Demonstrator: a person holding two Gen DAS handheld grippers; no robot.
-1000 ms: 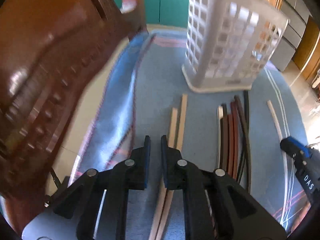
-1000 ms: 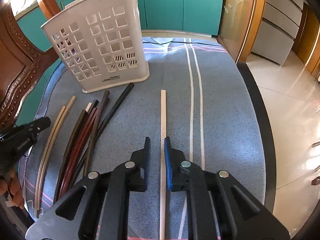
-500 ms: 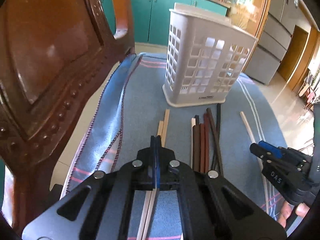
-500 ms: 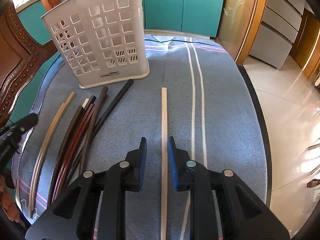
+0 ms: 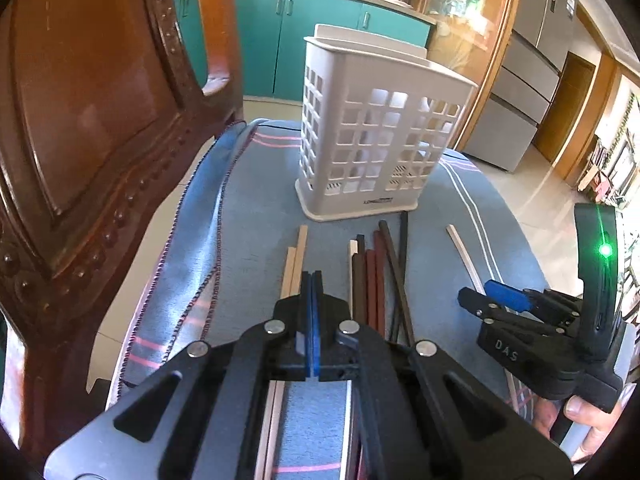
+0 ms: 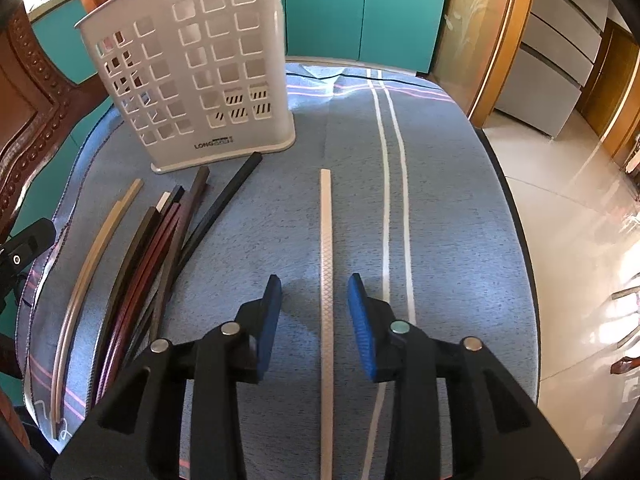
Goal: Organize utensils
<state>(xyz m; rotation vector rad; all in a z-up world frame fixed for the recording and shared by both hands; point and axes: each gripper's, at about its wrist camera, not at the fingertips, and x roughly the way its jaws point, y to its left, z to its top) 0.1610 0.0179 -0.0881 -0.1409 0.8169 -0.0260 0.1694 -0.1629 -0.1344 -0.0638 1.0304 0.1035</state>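
Observation:
A white slotted utensil basket stands upright at the far side of the blue cloth; it also shows in the right wrist view. Two tan chopsticks, a bundle of dark brown, red and black chopsticks and a single cream chopstick lie flat on the cloth. My left gripper is shut and empty above the tan pair. My right gripper is open, its fingers on either side of the cream chopstick without touching it. The right gripper also shows in the left wrist view.
A carved brown wooden chair back rises close on the left. The blue cloth covers a rounded table whose edge drops to a tiled floor on the right. Teal cabinets stand behind.
My left gripper closed and lifted, tilting up to level. My right gripper opened wide around the cream chopstick.

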